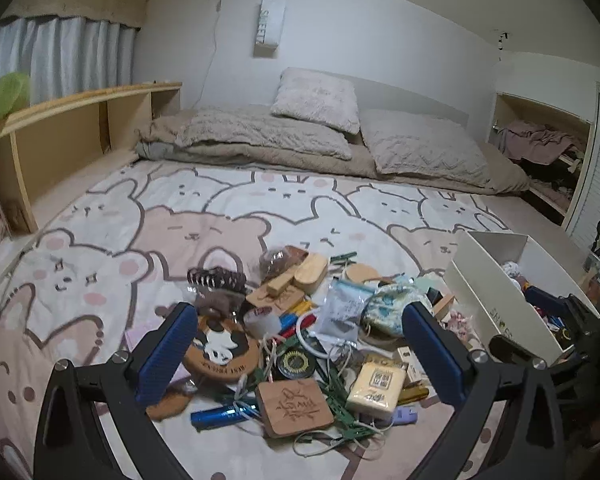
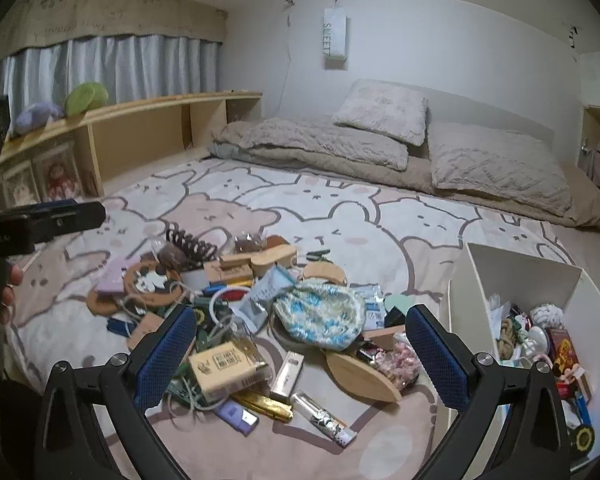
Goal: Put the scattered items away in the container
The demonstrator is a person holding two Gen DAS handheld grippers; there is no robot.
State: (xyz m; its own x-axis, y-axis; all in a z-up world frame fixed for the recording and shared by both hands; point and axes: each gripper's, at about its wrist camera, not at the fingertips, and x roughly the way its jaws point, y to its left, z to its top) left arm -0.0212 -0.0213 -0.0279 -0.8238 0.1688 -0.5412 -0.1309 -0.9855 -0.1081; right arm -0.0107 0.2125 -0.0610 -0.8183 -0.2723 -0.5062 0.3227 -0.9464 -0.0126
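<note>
A heap of small items lies on the bear-print blanket (image 1: 148, 236): a round mouse-print coaster (image 1: 220, 350), a square wooden coaster (image 1: 294, 406), a beige soap box (image 1: 376, 388), a blue tube (image 1: 224, 416) and a floral pouch (image 2: 320, 314). A gold bar (image 2: 262, 402) and a wooden oval (image 2: 362, 372) lie near the front. The white container (image 2: 520, 276) stands right of the heap, with several items inside. My left gripper (image 1: 298, 346) hangs open over the heap, holding nothing. My right gripper (image 2: 300, 348) is open over the pouch and boxes, also holding nothing.
Pillows (image 1: 316, 98) and folded bedding (image 1: 260, 134) lie at the bed's head. A wooden shelf (image 1: 76, 120) runs along the left with a green plush (image 2: 86, 96). In the right wrist view the other gripper's body (image 2: 48, 220) and a hand (image 2: 10, 292) show at left.
</note>
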